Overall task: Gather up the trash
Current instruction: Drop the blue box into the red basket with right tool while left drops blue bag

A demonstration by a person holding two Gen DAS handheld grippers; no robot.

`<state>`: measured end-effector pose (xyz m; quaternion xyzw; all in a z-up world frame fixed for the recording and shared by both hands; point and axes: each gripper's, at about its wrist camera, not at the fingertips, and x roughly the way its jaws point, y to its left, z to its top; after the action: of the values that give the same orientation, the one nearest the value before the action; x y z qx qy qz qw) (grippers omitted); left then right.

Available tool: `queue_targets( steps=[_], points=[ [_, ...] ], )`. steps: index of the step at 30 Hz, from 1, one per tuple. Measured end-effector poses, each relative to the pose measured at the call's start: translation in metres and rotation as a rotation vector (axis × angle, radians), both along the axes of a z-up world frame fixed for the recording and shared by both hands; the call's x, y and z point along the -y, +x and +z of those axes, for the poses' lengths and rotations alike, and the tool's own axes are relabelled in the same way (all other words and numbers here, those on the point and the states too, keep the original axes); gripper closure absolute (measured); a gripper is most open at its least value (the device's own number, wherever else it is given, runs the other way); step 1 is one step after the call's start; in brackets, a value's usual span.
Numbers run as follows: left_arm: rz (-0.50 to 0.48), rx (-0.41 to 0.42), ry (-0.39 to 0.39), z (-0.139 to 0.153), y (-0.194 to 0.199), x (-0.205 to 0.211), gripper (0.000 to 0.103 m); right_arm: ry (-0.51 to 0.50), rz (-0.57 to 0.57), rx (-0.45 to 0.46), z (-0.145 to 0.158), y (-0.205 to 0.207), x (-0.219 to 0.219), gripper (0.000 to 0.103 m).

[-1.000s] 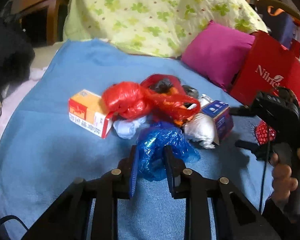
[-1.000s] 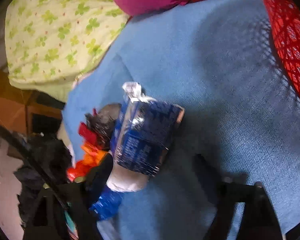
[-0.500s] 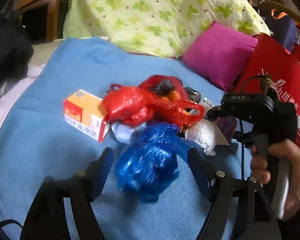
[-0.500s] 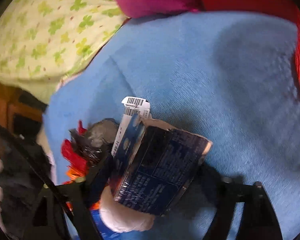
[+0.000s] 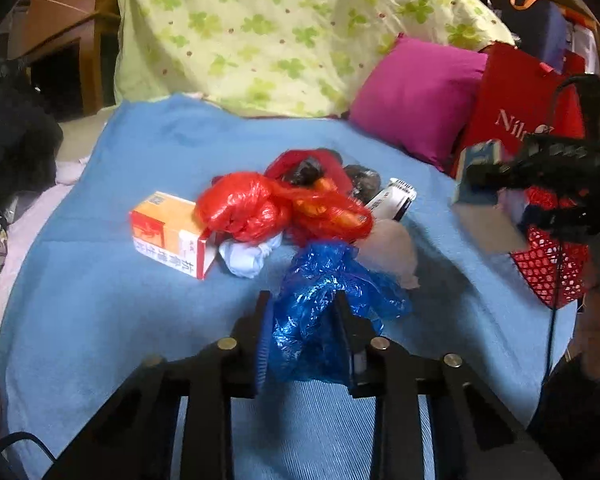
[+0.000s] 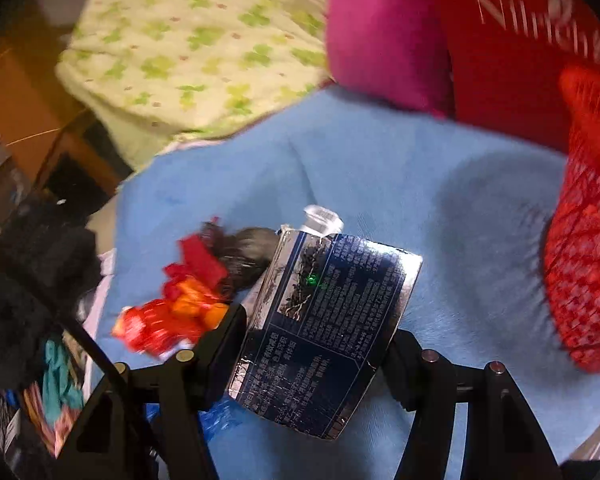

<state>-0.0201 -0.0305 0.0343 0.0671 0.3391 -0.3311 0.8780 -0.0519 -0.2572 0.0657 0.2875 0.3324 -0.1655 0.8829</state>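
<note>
Well, the left gripper [image 5: 302, 320] pinches a limp, slippery blue bag [image 5: 324, 312] mid-bunch; the right gripper [image 6: 312, 344] clamps a light, crushable carton [image 6: 324, 332] across its sides.

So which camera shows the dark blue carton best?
The right wrist view: the carton fills the middle, held in the right tool, its print visible. The left wrist view shows it small and blurred at the right.

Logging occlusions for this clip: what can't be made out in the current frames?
- Red mesh basket: cut off by the right wrist view's edge, its contents unseen.
- Blue plastic bag: lower part hidden by the left gripper.
- Dark blue box: print blurred and unreadable, held in the right gripper.
</note>
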Motion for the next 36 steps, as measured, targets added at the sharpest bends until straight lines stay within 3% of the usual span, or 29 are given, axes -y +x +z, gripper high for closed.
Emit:
queue_targets(
  steps=[5, 12, 17, 23, 28, 31, 33, 36],
  points=[
    [0.023, -0.023, -0.043, 0.001, -0.028, -0.021, 0.074, -0.067, 0.021, 0.112, 0.044, -0.058, 0.002, 0.037],
    [-0.025, 0.066, -0.064, 0.036, -0.078, -0.019, 0.075, -0.119, -0.058, 0.196, 0.085, -0.137, 0.037, 0.037],
    [-0.166, 0.127, -0.138, 0.095, -0.1, 0.03, 0.075, -0.094, -0.151, 0.228, 0.093, -0.185, 0.076, 0.037],
    [-0.364, 0.16, -0.189, 0.143, -0.127, 0.132, 0.074, -0.05, -0.271, 0.259, 0.099, -0.233, 0.13, 0.036],
    [-0.44, 0.153, -0.158, 0.145, -0.138, 0.201, 0.073, -0.011, -0.326, 0.269, 0.094, -0.26, 0.165, 0.035],
    [-0.457, 0.121, -0.117, 0.133, -0.137, 0.234, 0.062, 0.05, -0.334, 0.266, 0.085, -0.267, 0.183, 0.035],
    [-0.447, 0.128, -0.105, 0.13, -0.139, 0.242, 0.046, 0.09, -0.334, 0.262, 0.079, -0.266, 0.193, 0.032],
    [-0.435, 0.125, -0.105, 0.127, -0.135, 0.236, 0.043, 0.129, -0.315, 0.267, 0.071, -0.264, 0.201, 0.03]
  ],
)
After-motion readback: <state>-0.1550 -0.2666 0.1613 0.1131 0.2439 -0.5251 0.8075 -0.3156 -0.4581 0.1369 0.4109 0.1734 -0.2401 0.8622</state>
